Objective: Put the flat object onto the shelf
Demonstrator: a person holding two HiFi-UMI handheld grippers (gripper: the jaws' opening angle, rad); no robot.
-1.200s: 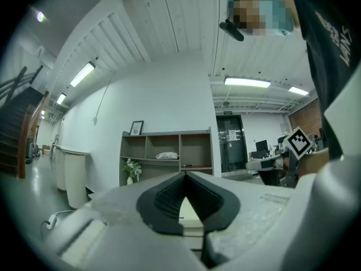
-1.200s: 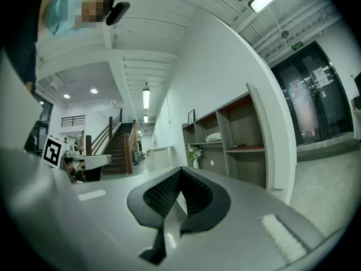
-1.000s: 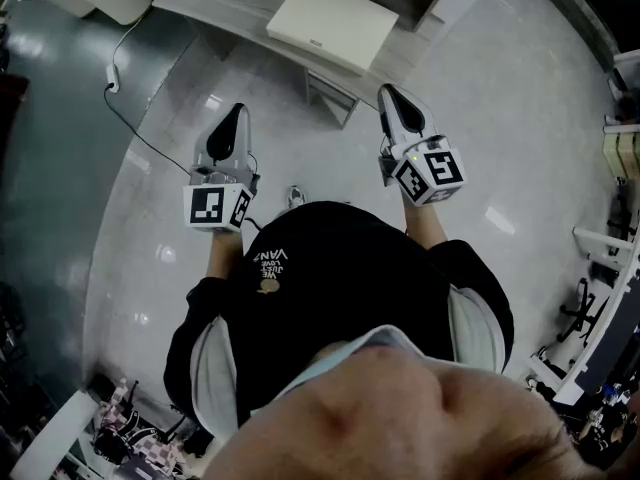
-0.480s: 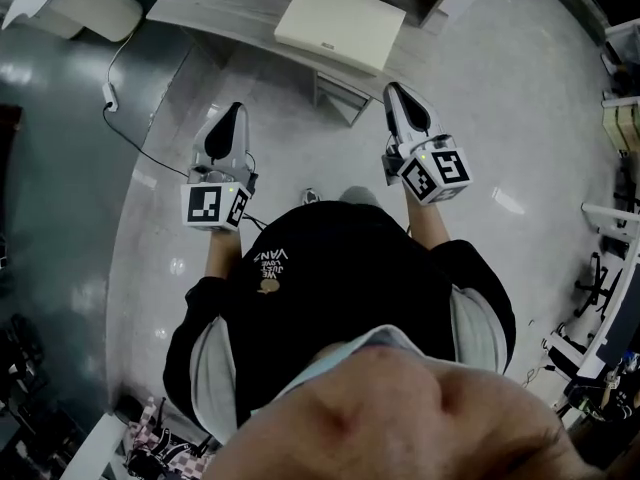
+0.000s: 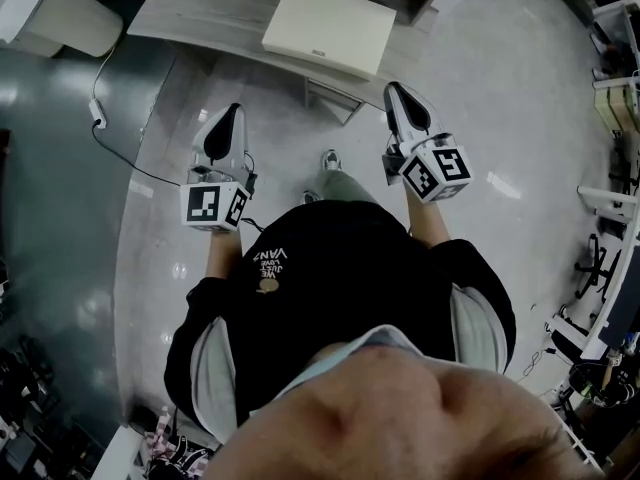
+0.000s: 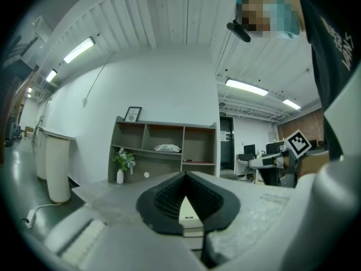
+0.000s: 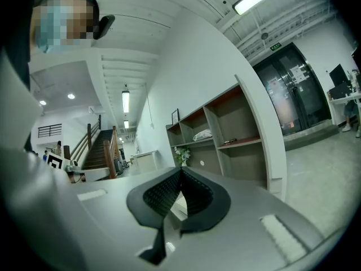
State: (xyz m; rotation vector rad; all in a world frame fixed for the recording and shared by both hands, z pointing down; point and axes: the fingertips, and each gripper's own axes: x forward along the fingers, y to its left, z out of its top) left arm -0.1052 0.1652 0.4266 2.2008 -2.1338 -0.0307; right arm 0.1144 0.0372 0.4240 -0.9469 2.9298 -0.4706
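The flat object is a cream slab lying on a grey table ahead of me. Both grippers hover over the floor short of the table, apart from the slab. My left gripper is shut and empty; my right gripper is shut and empty too. In the left gripper view the shut gripper frames a sliver of the flat object, with the grey shelf against the far wall behind it. The right gripper view shows its shut gripper and the same shelf to the right.
A white bin stands left of the table, and a cable trails over the glossy floor. The shelf holds a potted plant, a white packet and a picture frame. Desks and equipment line the right side.
The person has stepped forward: a foot now shows between the grippers. The table and flat object have shifted slightly left in view. Both grippers stay shut and level.
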